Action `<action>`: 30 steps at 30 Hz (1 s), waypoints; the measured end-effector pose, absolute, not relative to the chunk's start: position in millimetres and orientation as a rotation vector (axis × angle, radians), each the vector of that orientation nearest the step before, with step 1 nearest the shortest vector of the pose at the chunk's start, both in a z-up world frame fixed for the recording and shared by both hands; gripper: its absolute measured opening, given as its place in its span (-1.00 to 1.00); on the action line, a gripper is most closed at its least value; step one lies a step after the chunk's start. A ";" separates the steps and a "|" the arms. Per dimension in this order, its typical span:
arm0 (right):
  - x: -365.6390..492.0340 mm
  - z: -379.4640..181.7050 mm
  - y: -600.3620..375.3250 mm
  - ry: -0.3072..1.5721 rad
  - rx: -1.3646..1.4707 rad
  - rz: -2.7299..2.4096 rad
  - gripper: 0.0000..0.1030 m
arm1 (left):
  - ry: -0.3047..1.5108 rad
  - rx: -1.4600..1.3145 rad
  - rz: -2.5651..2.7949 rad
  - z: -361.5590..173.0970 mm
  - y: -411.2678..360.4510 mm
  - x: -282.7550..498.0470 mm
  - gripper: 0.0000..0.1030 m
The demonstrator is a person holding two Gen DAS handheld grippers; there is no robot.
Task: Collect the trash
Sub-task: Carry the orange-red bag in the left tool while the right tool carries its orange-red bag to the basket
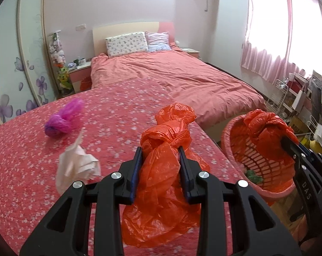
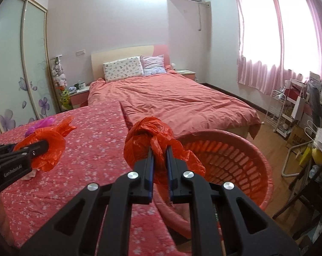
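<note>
My left gripper (image 1: 160,152) is shut on a knotted orange plastic bag (image 1: 167,128), which hangs over the red flowered cover (image 1: 33,170). My right gripper (image 2: 160,149) is shut on a second orange bag (image 2: 142,137) beside the rim of the pink slotted basket (image 2: 235,160). In the left wrist view that second bag (image 1: 265,125) hangs over the basket (image 1: 231,136), with the right gripper (image 1: 285,141) behind it. A purple bag (image 1: 60,121) and a crumpled white tissue (image 1: 75,166) lie on the cover. The left gripper (image 2: 44,146) and its bag (image 2: 50,149) show at the left of the right wrist view.
Something green (image 1: 253,175) lies in the basket's bottom. A bed with a salmon duvet (image 2: 171,102) and two pillows fills the back. A white wire rack (image 2: 278,111), cluttered shelves and a chair frame (image 2: 297,155) stand at the right on the wood floor. Sliding wardrobe doors (image 2: 11,74) line the left.
</note>
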State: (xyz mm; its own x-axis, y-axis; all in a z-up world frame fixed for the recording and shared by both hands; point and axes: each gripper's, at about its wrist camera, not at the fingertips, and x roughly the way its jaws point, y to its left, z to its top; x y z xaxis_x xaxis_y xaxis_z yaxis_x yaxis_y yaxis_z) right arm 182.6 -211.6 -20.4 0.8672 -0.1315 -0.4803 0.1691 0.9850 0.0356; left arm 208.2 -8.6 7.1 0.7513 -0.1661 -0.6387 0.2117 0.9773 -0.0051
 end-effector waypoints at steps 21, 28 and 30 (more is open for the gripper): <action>166.7 -36.7 -292.3 0.471 0.170 -0.330 -0.77 | 0.716 0.041 -0.390 -7.2 -82.8 203.4 -0.36; 165.2 -39.1 -311.5 0.460 0.193 -0.356 -0.77 | 0.723 0.049 -0.456 -9.8 -114.5 203.9 -0.36; 166.3 -39.4 -316.4 0.457 0.198 -0.362 -0.77 | 0.727 0.049 -0.472 -10.9 -121.7 207.1 -0.36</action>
State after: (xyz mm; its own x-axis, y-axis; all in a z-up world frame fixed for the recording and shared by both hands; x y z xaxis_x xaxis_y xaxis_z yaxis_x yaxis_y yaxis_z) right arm 166.3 -316.4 -39.4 0.8353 -0.2955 -0.4636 0.3834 0.9175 0.1059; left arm 207.1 -121.7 -10.9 0.6475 -0.3977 -0.6500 0.4313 0.8945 -0.1177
